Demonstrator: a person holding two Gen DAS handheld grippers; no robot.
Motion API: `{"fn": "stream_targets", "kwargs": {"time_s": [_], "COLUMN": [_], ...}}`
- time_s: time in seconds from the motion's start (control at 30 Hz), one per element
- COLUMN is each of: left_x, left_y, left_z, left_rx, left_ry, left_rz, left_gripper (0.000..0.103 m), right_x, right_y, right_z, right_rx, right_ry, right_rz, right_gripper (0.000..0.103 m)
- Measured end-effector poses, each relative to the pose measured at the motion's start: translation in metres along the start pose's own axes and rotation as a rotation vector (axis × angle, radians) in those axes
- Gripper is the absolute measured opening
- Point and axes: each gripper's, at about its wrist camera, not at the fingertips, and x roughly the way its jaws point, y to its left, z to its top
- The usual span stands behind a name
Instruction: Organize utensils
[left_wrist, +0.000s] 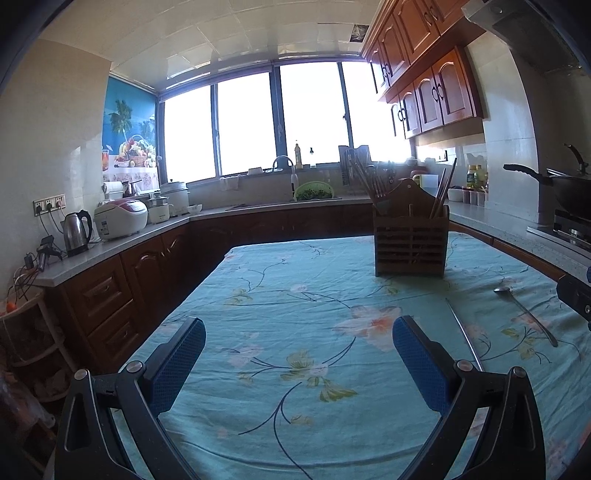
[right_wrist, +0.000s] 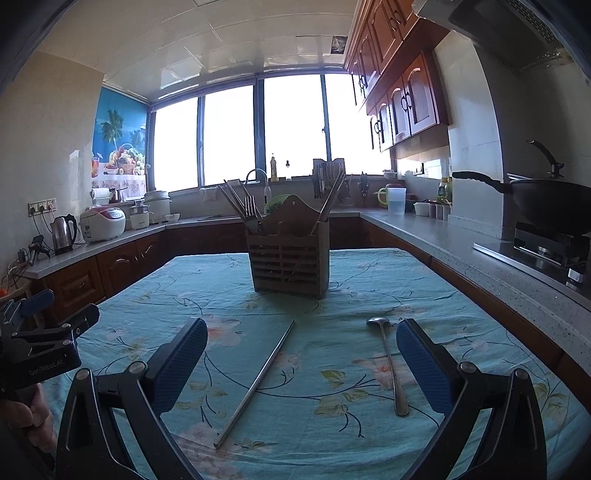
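A slatted wooden utensil holder (right_wrist: 289, 258) stands upright on the floral blue tablecloth (right_wrist: 332, 302), with chopsticks and forks sticking out of it. A metal chopstick (right_wrist: 256, 382) and a long metal spoon (right_wrist: 388, 360) lie flat in front of it. My right gripper (right_wrist: 302, 326) is open above the cloth, with the chopstick lying between its fingers and the spoon just inside its right finger. In the left wrist view the holder (left_wrist: 411, 243) stands at the right, with the chopstick (left_wrist: 463, 332) and spoon (left_wrist: 526, 314) beyond my open, empty left gripper (left_wrist: 299, 325).
Kitchen counters (right_wrist: 461, 243) run around the table on three sides. A wok (right_wrist: 546, 199) sits on the stove at right. A kettle (left_wrist: 77, 230) and rice cooker (left_wrist: 120, 218) stand on the left counter. A hand (right_wrist: 31, 413) holds the left gripper at the left edge.
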Motion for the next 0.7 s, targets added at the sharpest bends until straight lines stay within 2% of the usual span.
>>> {"fn": "stream_targets", "kwargs": {"time_s": [0.17,0.33,0.5,0.7], "left_x": [-0.005,-0.013,-0.012,-0.016], "left_y": [-0.003,-0.002,-0.003,-0.004], "left_z": [-0.002,-0.005,-0.011,-0.009], "left_rx": [-0.013,-0.033,-0.049,-0.053], "left_ry": [0.0,-0.018,0.026,0.022], "left_rz": [-0.016,-0.019,-0.036,-0.03], "left_gripper": [0.102,0.102,0.102,0.102], "right_x": [-0.005,-0.019,-0.022,-0.022], "right_y": [-0.005,-0.004,-0.001,0.0], "right_z": [-0.005,-0.014,-0.013,-0.012], "right_rx": [0.03,0.024,0.015,0.011], "right_ry": [0.024,0.002,-0.006,-0.011], "right_rz": [0.015,0.003,-0.002,0.001], "right_gripper": [0.103,0.103,0.103,0.103]}}
